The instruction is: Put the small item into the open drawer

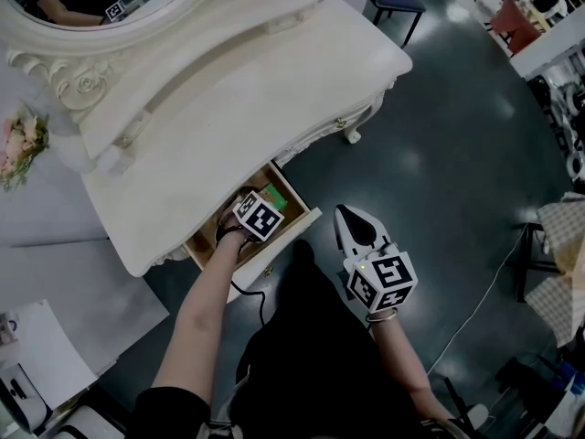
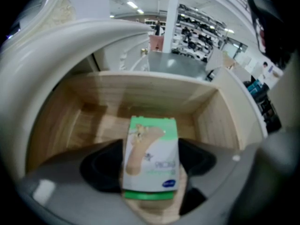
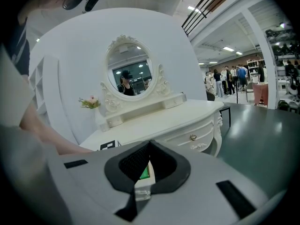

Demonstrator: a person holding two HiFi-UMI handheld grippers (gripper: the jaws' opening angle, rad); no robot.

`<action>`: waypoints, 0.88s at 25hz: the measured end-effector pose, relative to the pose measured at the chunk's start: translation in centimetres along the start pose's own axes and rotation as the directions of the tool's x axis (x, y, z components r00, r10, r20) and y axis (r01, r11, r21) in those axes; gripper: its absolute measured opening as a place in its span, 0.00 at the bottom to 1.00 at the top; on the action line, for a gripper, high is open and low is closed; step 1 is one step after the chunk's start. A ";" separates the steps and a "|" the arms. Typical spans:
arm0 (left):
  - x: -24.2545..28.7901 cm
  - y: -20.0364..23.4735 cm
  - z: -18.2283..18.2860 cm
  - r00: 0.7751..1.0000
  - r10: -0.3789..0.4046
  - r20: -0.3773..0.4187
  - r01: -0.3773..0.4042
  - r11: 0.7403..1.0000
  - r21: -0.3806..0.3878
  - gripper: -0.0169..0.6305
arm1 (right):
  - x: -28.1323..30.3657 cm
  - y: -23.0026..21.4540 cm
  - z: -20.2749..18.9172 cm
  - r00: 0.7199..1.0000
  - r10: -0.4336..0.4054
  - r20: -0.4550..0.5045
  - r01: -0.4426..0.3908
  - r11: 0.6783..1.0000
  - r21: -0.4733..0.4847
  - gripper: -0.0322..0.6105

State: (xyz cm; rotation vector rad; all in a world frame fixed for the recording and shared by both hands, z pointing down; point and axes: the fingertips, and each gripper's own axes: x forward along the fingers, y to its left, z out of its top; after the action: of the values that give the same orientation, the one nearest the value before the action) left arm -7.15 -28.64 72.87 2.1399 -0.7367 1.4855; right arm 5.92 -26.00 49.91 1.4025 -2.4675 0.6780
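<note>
Packet [image 2: 151,161] sits gripped between the left gripper's [image 2: 152,146] fingers [image 2: 101,165].

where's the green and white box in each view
Head view: the green and white box lies inside the open drawer, left of centre.
Left gripper view: lower centre, between the jaws.
Right gripper view: only a green sliver behind the jaws, probably it.
Shared landmark: the white dressing table.

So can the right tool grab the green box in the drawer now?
Probably not easily. The left tool is clamped on the plaster box inside the open drawer, filling much of the opening, while the right tool hangs shut out over the floor.
</note>
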 end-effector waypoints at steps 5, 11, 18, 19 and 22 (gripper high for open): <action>-0.8 0.1 0.2 0.999 0.020 0.025 -0.021 1.000 0.019 0.62 | -0.1 0.2 -0.1 1.000 0.005 -0.002 -0.005 1.000 -0.003 0.06; -3.1 0.2 1.4 0.994 0.032 0.107 -0.026 0.998 -0.056 0.58 | -0.1 0.9 0.3 1.000 0.023 0.008 -0.023 1.000 -0.015 0.06; -7.1 -0.2 3.6 0.973 0.042 0.229 -0.012 0.991 -0.131 0.51 | -0.5 1.5 0.8 0.999 0.037 0.028 -0.036 0.999 -0.025 0.06; -7.7 -0.2 3.8 0.968 0.054 0.246 -0.019 0.990 -0.141 0.50 | -0.6 1.6 0.9 0.999 0.040 0.032 -0.039 0.999 -0.026 0.06; -9.8 -0.1 4.5 0.947 0.096 0.306 -0.043 0.984 -0.176 0.43 | -0.8 2.0 1.3 0.998 0.050 0.045 -0.049 0.998 -0.032 0.06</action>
State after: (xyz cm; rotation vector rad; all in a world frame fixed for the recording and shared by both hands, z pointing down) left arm -6.66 -29.53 62.15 2.2634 -1.0189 1.0813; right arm 4.63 -25.12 47.91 1.3647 -2.5442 0.6216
